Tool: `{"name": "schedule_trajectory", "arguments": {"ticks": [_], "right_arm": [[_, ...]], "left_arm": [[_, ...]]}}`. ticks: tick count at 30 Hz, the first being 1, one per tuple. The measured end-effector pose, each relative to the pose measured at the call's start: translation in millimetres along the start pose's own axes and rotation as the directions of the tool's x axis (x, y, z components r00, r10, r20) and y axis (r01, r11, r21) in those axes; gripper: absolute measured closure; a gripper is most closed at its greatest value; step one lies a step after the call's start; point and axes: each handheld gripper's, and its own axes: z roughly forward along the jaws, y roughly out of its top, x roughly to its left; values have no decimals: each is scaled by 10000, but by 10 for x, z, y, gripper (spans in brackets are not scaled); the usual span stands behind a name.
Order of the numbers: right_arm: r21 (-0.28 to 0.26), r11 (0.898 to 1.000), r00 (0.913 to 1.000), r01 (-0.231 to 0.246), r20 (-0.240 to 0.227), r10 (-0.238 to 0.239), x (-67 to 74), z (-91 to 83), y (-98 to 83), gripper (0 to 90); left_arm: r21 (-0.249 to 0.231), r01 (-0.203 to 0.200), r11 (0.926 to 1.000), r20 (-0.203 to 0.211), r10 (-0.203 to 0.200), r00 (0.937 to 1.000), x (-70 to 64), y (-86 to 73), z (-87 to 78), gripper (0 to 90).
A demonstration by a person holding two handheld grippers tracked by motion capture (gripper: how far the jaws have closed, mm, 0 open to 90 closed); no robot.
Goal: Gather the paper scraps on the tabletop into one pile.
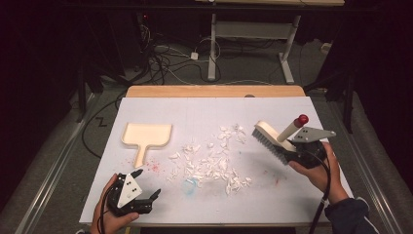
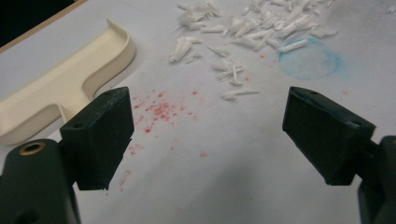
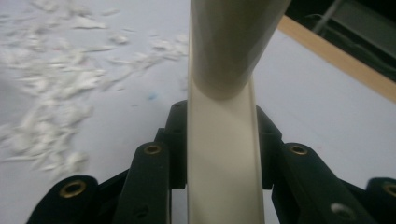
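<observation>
A cream dustpan [image 1: 146, 135] lies flat at the left of the white sheet, its short handle toward me. A heap of white scraps [image 1: 210, 161] is spread across the middle. My right gripper [image 1: 291, 152] is shut on a cream hand brush [image 1: 269, 139], which hangs tilted over the right side of the heap with its dark bristles turned down-left and its red-tipped handle [image 1: 295, 125] slanting up. In the right gripper view the brush's cream back [image 3: 224, 158] is clamped between the jaws of my right gripper [image 3: 222, 123]. My left gripper [image 1: 147, 183] stands open near the front edge, below the dustpan [image 2: 60, 84], with nothing between its jaws.
The white sheet [image 1: 292, 107] covers a wooden table whose far edge [image 1: 214, 91] shows. Red specks [image 2: 159, 109] and a faint blue ring [image 2: 308, 58] mark the sheet ahead of my left gripper [image 2: 205, 126]. Cables and a table frame [image 1: 253, 39] lie on the floor beyond.
</observation>
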Motion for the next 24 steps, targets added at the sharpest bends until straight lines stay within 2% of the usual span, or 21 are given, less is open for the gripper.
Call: {"name": "schedule_trajectory", "arguments": {"ticks": [3,5,7,8,10,11,12,13,14,15,16,18,20,21,22,24], "right_arm": [[170,9998,9989,-94,458,86,-102,151,70,682],[379,9992,9959,136,887,-170,-153,290,147,682],[468,9986,9947,235,986,-280,-170,355,183,683],[614,9972,9909,424,1249,-498,-204,489,253,682],[650,9974,9913,322,1253,-402,-217,544,276,683],[728,9969,9903,309,1328,-403,-240,715,339,683],[728,9969,9903,309,1328,-403,-240,715,339,683],[863,9958,9886,319,1437,-441,-238,795,362,682],[1139,9927,9841,396,1679,-585,-204,953,398,683],[1139,9927,9841,396,1679,-585,-204,953,398,683],[1538,9855,9782,712,1825,-991,-153,1104,431,683],[1758,9776,9704,1161,1897,-1494,-94,1233,465,683],[1880,9741,9724,1254,1717,-1583,-26,1324,518,683],[1941,9708,9704,1413,1667,-1746,18,1363,547,683],[1987,9668,9650,1606,1741,-1961,69,1402,571,683],[1918,9658,9697,1746,1365,-2024,153,1476,605,683]], "left_arm": [[34,-29,10000,-86,30,10000,2,-3,-5,155],[93,-98,9999,-129,99,9999,-7,-13,-16,155],[113,-70,9999,-92,72,9999,0,-17,-14,155],[121,-63,9999,-144,65,9999,8,-18,-8,155],[111,-50,9999,-113,51,9999,14,-20,-7,155],[129,-53,9999,-103,54,9999,15,-30,-1,155],[129,-53,9999,-103,54,9999,15,-30,-1,155],[171,-71,9998,-69,73,9999,14,-36,2,155],[207,-81,9998,-34,82,10000,10,-42,5,155],[243,-104,9997,-18,105,9999,6,-46,4,155],[256,-131,9996,-1,131,9999,-6,-52,2,155],[272,-159,9995,10,159,9999,-10,-54,0,155],[279,-144,9995,32,144,9999,-13,-60,-6,155],[278,-134,9995,45,133,9999,-13,-62,-8,155],[320,-159,9994,34,158,9999,-18,-67,-7,155],[317,-132,9994,73,130,9999,-17,-70,-7,155]]}}
